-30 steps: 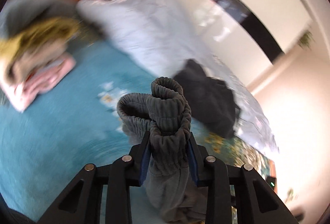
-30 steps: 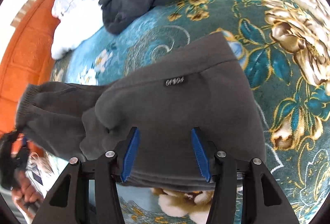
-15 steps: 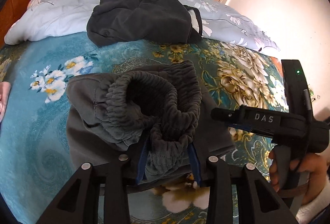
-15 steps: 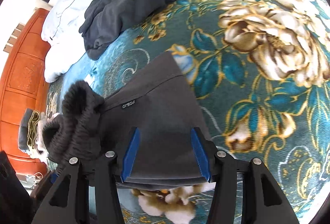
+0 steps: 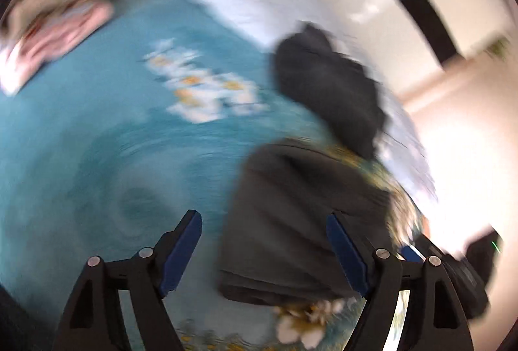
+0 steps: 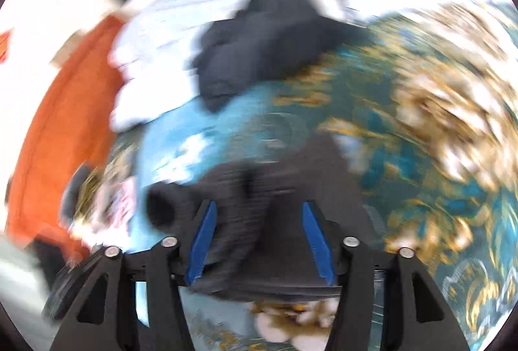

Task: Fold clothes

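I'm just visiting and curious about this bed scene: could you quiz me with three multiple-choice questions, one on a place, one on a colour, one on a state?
1. Where does the folded grey garment lie?
A on the bedspread
B on the floor
C on a chair

2. What colour is the headboard?
A white
B orange
C green

3. How do the jaws of the left gripper stand?
A clamped on cloth
B apart, holding nothing
C out of view

Answers: 1 A, teal floral cover shows around it. 2 B, orange panel behind the pillows. 3 B, the blue pads stand wide apart.
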